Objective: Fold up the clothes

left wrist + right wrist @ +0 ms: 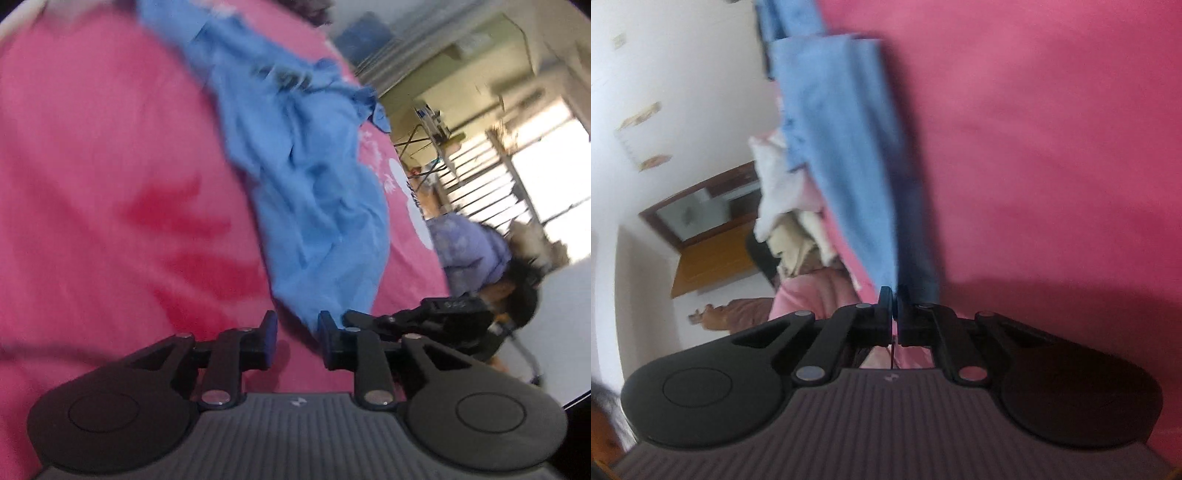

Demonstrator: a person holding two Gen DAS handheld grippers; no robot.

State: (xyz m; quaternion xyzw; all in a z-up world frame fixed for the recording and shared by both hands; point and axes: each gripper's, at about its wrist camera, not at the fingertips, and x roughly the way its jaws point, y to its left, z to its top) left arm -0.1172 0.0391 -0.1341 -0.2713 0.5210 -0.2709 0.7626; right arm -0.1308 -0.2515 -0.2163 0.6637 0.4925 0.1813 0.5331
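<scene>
A light blue garment lies crumpled across a pink sheet. My left gripper is open just above the sheet, and the garment's near tip reaches its right finger. The right gripper shows as a black shape beside it. In the right wrist view my right gripper is shut on an edge of the blue garment, which stretches away from the fingers above the pink sheet.
A pile of white, cream and pink clothes lies at the sheet's edge. A person in a lilac top is beyond the sheet, with a window behind. A wooden door stands in a white wall.
</scene>
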